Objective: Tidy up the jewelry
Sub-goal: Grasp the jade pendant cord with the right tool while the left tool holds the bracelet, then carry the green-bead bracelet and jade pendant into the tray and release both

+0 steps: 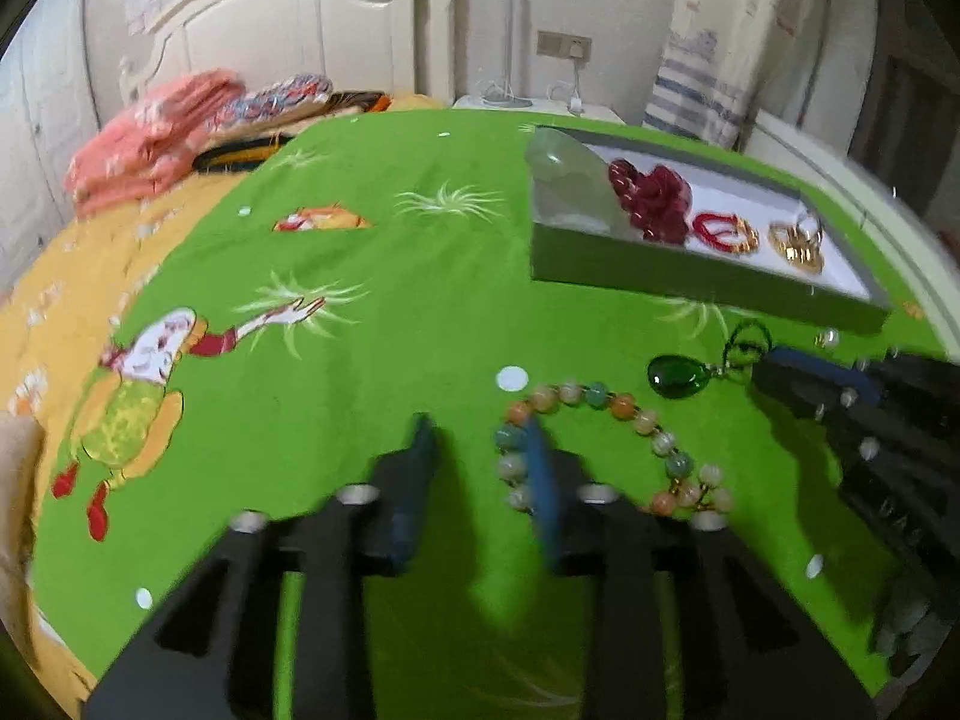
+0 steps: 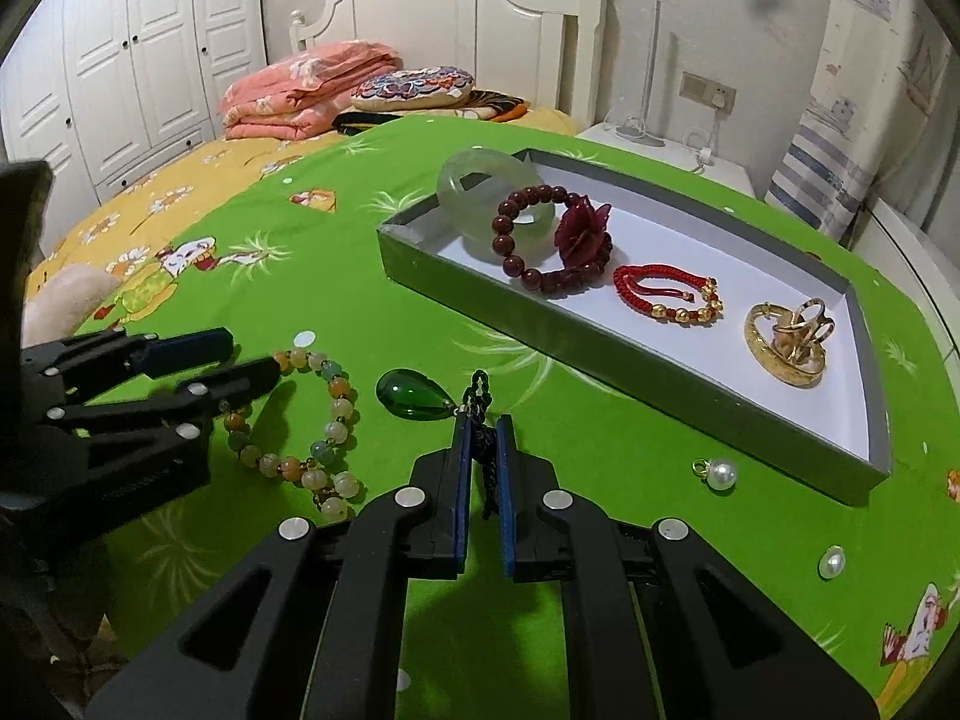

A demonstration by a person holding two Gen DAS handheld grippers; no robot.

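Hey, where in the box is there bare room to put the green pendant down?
The box has a bare white strip along its far wall, behind the red cord bracelet and gold bangle. Its left end is crowded: jade bangle and dark red beads overlap.

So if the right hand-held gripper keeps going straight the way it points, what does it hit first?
The right hand-held gripper, shut on the black chain, would probably first push into the green pendant just ahead on the green bedsheet. The grey tray lies further on; depth is hard to judge.
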